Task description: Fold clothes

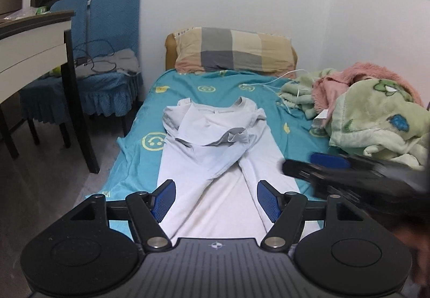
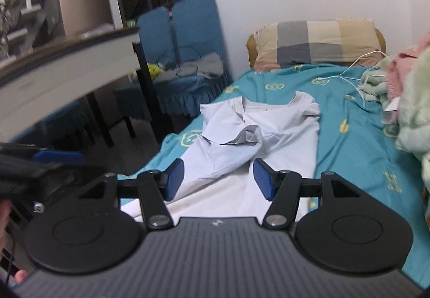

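A pale grey T-shirt (image 1: 215, 142) (image 2: 271, 134) lies lengthwise on the teal bedsheet (image 1: 182, 88) (image 2: 349, 152), collar toward the pillow. Both of its long sides are folded inward and cross over the middle. My left gripper (image 1: 216, 199) hovers open above the shirt's lower part, nothing between its blue pads. My right gripper (image 2: 219, 179) is open too, above the same lower part. The right gripper (image 1: 330, 169) shows blurred at the right of the left wrist view. The left gripper (image 2: 37, 163) shows blurred at the left of the right wrist view.
A checked pillow (image 1: 233, 50) lies at the head of the bed. Rumpled green and pink blankets (image 1: 371, 109) fill the right side, with a white cable (image 1: 271, 81) nearby. Two blue-covered chairs (image 1: 107, 56) and a white table (image 1: 29, 42) stand left of the bed.
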A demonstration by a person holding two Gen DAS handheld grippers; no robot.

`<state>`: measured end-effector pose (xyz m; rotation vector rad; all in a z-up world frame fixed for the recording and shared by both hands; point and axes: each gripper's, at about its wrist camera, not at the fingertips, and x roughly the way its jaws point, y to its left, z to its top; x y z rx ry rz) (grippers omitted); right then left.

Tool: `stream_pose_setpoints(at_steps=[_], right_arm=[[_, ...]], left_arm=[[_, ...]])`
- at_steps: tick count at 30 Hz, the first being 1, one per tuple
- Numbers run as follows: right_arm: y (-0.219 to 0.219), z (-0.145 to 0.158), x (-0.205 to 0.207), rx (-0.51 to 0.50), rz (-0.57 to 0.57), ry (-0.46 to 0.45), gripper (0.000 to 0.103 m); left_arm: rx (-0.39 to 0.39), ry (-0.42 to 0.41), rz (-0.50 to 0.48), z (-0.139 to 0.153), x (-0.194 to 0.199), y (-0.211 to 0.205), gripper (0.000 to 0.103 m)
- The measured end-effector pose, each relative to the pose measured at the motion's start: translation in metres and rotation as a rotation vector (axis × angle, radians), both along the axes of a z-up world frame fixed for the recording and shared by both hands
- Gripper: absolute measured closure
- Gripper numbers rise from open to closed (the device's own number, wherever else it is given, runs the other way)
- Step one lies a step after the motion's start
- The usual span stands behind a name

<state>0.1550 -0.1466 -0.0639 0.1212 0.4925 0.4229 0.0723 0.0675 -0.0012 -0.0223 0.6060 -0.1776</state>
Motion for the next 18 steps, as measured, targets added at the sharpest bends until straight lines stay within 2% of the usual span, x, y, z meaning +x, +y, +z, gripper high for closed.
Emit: stream_pose_setpoints(at_steps=[2,8,18], right_arm=[[0.020,0.000,0.021,-0.036,0.004,0.018,0.043],[0.087,-0.029,0.121,-0.113,-0.006,0.108,0.044],[0.125,-0.057,0.179,-0.138,-0.060,0.124,0.046]], left_arm=[[-0.025,-0.001,-0.004,-0.003,0.001,0.012,0.032],[-0.069,-0.006,0.032,-0.013,0.012,0.049,0.032],[-0.139,0.043,0.082,-0.030,0.032,0.079,0.032]])
